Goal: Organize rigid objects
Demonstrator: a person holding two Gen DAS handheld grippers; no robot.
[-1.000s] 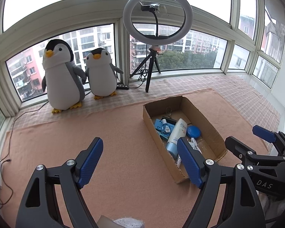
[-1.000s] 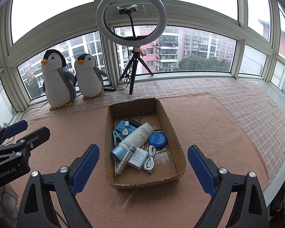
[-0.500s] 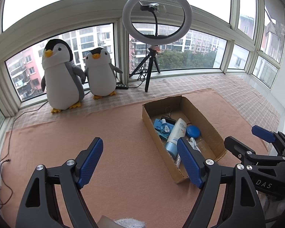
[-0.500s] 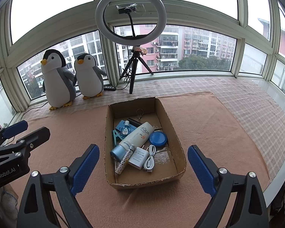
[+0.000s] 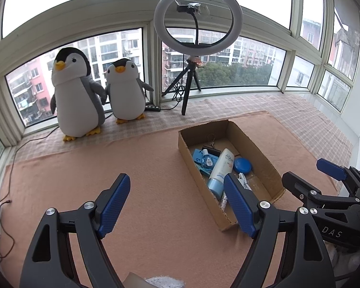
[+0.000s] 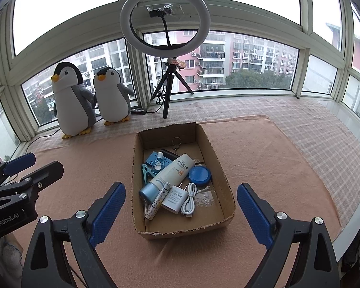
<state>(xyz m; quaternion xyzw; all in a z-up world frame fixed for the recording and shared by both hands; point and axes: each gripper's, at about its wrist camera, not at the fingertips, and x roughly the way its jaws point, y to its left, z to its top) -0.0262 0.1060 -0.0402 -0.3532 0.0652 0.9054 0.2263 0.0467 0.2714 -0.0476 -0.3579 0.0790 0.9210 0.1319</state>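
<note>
A cardboard box (image 6: 220, 168) sits on the peach mat. It holds a white AQUA tube (image 6: 171, 175), a round blue tin (image 6: 199, 175), a white charger (image 6: 174, 198), a white cable (image 6: 189, 200), a patterned small tube (image 6: 156, 204), a blue packet with a small bottle (image 6: 157, 163) and a key ring (image 6: 176, 142). My right gripper (image 6: 181, 212) is open and empty, above the box's near end. My left gripper (image 5: 177, 204) is open and empty over the mat, left of the box (image 5: 264, 160). The right gripper also shows in the left wrist view (image 5: 307, 175).
Two plush penguins (image 5: 93, 96) stand at the back left by the window. A ring light on a tripod (image 5: 192, 72) stands behind the box. Cables (image 5: 4, 216) run along the mat's left edge. The window ledge drops off at the right (image 6: 348, 216).
</note>
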